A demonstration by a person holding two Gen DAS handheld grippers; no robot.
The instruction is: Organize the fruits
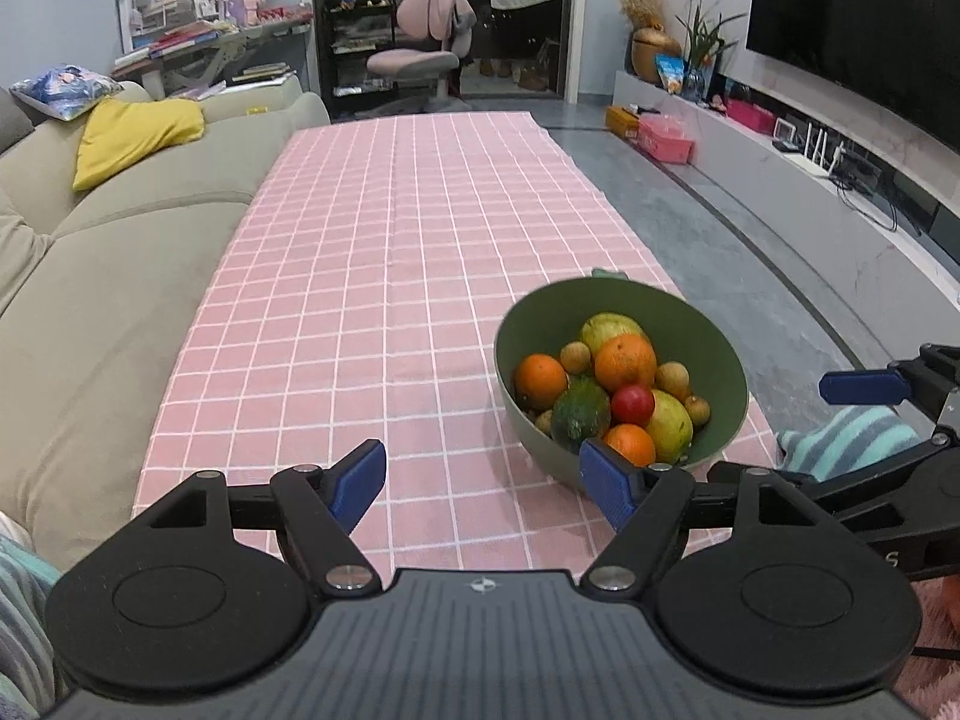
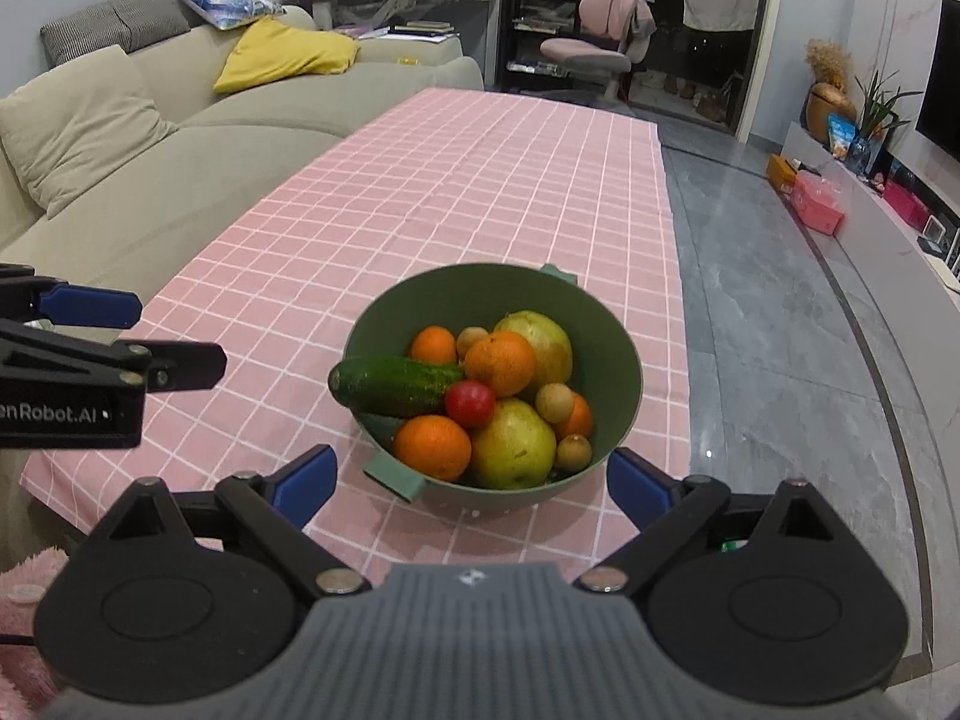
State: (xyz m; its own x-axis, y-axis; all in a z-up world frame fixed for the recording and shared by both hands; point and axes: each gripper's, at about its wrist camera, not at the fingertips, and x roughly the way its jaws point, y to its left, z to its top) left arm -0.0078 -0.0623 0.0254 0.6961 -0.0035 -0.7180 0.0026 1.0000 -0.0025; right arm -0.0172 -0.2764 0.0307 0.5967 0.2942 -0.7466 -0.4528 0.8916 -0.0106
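Observation:
A green bowl [image 2: 606, 354] stands near the front right of the pink checked table [image 2: 420, 192]. It holds oranges [image 2: 433, 447], pears [image 2: 513, 447], a red fruit [image 2: 470, 402], small brown fruits [image 2: 553, 402] and a cucumber [image 2: 393, 387] that sticks out over the left rim. The bowl also shows in the left wrist view [image 1: 708, 336]. My right gripper [image 2: 474, 480] is open and empty, just in front of the bowl. My left gripper [image 1: 486, 480] is open and empty, to the left of the bowl and low over the table.
A beige sofa [image 1: 120, 252] runs along the table's left side. Grey floor [image 2: 780, 330] and a TV bench [image 1: 810, 162] lie to the right. The cloth [image 1: 390, 228] stretches far beyond the bowl. A striped sleeve [image 1: 852, 432] shows at the right.

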